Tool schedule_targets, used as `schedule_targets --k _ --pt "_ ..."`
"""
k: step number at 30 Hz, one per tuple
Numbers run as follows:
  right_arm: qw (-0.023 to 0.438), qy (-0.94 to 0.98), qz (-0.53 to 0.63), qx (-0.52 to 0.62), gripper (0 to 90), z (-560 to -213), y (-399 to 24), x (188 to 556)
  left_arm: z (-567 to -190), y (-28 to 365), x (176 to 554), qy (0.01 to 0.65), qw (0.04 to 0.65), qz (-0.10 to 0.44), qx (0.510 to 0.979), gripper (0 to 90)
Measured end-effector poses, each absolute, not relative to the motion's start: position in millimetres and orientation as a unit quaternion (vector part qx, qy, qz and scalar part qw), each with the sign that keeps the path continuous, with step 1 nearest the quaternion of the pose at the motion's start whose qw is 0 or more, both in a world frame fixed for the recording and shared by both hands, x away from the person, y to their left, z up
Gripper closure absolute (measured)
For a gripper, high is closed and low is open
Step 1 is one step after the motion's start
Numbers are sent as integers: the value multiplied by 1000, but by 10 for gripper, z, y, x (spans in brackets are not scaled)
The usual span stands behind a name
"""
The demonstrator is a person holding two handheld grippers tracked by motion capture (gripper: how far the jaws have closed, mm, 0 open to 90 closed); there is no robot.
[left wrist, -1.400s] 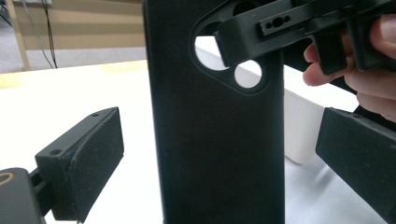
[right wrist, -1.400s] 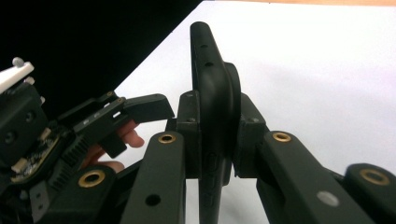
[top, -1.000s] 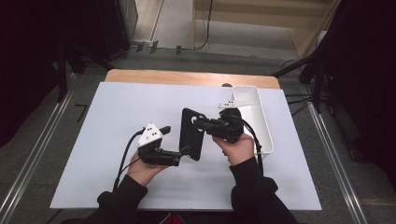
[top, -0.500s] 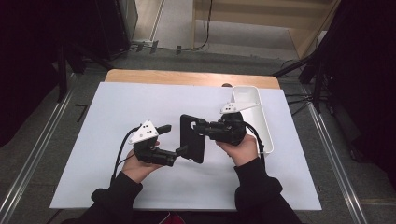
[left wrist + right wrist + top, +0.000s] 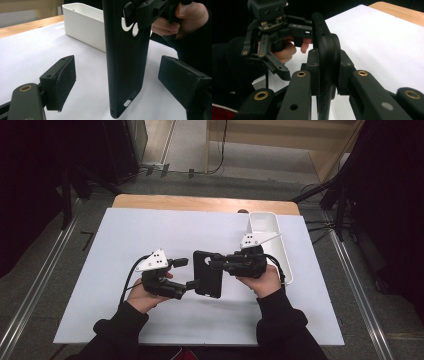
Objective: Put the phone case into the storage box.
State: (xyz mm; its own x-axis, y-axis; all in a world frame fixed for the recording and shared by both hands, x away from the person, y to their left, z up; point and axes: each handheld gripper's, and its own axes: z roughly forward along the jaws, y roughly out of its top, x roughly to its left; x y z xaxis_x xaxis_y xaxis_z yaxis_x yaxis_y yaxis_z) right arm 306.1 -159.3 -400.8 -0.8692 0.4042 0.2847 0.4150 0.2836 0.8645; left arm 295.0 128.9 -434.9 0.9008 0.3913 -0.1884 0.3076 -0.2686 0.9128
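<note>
While the right gripper [image 5: 216,263] clamps the black phone case [image 5: 207,273] at table centre, the left gripper [image 5: 189,273], fingers [image 5: 61,81] unclenched and just closing around its lower end, should centre before pinching from nine o'clock.

Even overhead light leaves the white table [image 5: 150,235] bright, its surroundings nearly black. Shadows are faint. Both gripper views blur their nearest parts (slightly grainy).

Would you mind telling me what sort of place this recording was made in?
Most likely a lab or studio set up for recording handling work. A white-covered table stands between metal floor rails, with dark stands and curtains around it and cables on the floor behind.
</note>
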Motion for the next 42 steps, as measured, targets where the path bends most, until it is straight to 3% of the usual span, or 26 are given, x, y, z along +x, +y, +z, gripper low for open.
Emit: schedule_targets --k 4,19,34,42 --pt "9 -807 -536 -245 749 -4013 -1590 3050 -4337 1304 2956 212 566 13 796 209" --pt "29 -824 -526 -208 748 -4054 -1520 3032 -4278 1358 2974 206 582 0 787 272" --pt "45 -832 -520 -186 748 -4108 -1461 3027 -4266 1349 2945 185 581 0 792 463" --pt "50 -833 -521 -179 748 -4129 -1440 3028 -4265 1350 2955 190 585 -17 788 522"
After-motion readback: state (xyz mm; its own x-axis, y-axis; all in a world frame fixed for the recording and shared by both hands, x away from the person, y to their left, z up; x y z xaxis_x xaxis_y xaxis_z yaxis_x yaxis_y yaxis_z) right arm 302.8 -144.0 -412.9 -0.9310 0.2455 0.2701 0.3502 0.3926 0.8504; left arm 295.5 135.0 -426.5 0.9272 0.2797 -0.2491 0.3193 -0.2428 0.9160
